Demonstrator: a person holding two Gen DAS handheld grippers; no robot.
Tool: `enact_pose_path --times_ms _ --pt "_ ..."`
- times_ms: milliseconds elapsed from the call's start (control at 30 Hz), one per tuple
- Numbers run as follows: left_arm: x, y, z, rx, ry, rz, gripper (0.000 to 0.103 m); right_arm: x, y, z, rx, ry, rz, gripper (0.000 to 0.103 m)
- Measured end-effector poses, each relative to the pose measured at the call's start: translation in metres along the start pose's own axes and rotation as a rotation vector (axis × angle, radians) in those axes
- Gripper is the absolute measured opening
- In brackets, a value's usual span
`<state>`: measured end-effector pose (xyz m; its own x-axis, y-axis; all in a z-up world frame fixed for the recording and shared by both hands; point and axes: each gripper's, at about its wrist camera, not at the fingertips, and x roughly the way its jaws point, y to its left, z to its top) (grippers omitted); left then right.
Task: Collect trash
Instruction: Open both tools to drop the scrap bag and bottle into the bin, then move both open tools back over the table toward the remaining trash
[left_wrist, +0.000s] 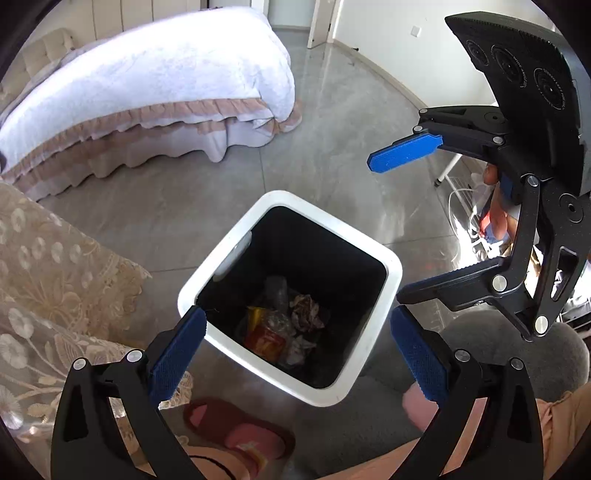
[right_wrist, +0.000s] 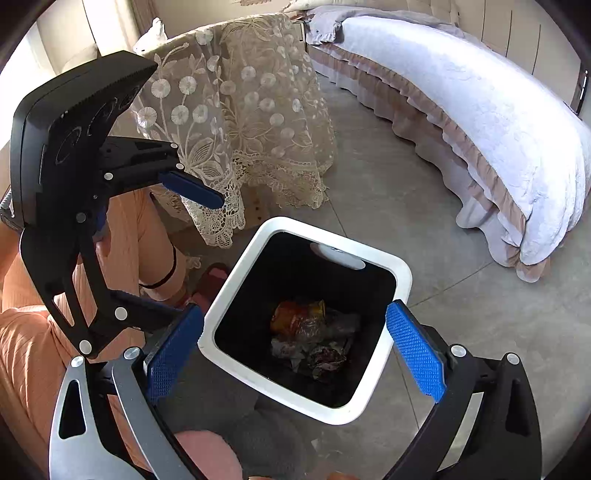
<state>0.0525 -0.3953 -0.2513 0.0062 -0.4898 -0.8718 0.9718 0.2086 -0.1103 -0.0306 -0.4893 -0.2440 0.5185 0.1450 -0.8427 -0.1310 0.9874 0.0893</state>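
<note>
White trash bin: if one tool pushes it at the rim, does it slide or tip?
The white trash bin looks tall with smooth walls, on a glossy floor, so a low push likely slides it; a rim push may tip it. It holds only a few wrappers and crumpled scraps at the bottom, so it is probably light. Both tools hang open above it.

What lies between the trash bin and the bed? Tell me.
Only bare grey floor separates the trash bin from the bed; both wrist views show it.
</note>
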Motion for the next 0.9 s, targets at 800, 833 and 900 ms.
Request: enact_pose_path --times_ms 800,833,900 --pt "-0.173 0.033 -0.063 -0.275 -0.326 0.409 0.098 -0.049 0.094 0.106 -0.192 -0.277 0.178 0.098" --pt "-0.181 0.036 -0.066 -0.289 -0.339 0.429 0.098 -0.051 0.100 0.113 -0.200 -0.295 0.191 0.098" --pt "-0.195 0.043 -0.073 -0.317 -0.364 0.481 0.098 -0.053 0.114 0.127 -0.217 -0.329 0.220 0.098"
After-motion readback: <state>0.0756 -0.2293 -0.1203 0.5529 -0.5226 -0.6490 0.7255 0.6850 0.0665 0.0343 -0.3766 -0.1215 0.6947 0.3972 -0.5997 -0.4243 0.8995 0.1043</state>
